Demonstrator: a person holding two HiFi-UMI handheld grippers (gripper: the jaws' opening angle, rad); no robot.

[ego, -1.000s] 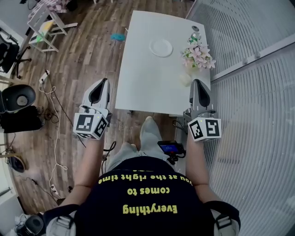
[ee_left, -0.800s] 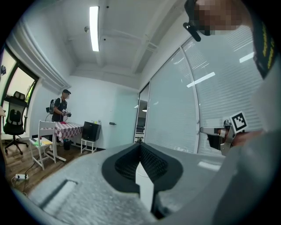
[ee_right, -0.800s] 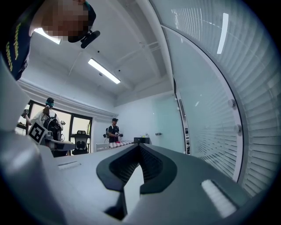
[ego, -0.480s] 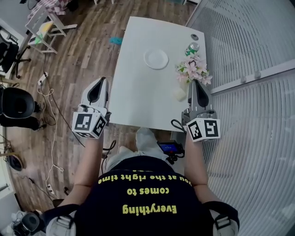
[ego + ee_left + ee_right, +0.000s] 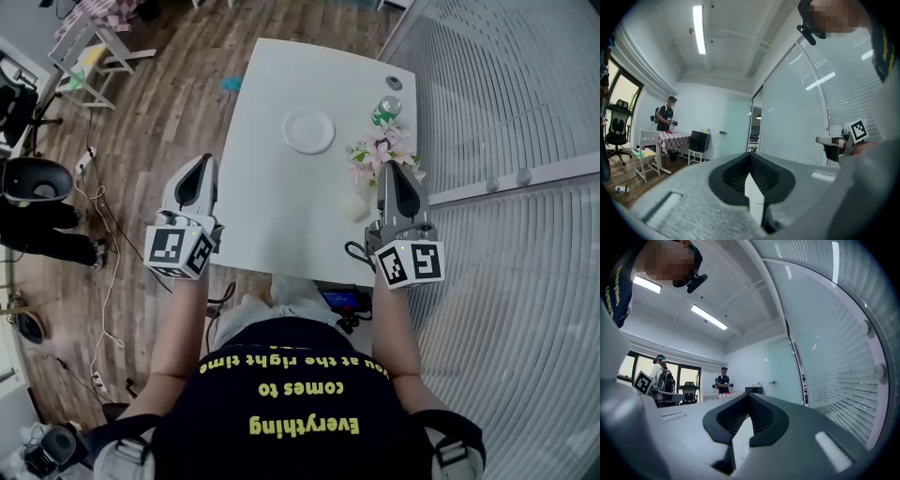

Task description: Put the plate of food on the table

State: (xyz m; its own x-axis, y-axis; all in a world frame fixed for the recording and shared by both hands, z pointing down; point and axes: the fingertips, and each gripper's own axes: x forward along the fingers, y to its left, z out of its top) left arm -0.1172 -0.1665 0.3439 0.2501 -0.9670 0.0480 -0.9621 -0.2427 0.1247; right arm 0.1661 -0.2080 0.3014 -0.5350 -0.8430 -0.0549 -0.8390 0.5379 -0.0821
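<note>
Head view: round white plate [image 5: 308, 130] flat on white rectangular table [image 5: 281, 216], upper centre; pink flower bunch [image 5: 380, 157] just right of it. Grey left gripper [image 5: 201, 167] off table's left edge, grey right gripper [image 5: 397, 175] below flowers.
Left gripper view: jaws together, nothing between.
Right gripper view: jaws pressed together, empty.

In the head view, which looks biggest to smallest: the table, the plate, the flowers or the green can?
1. table
2. plate and flowers: about alike. The flowers stand taller, nearer the camera, so I won't rank them.
3. green can
</note>
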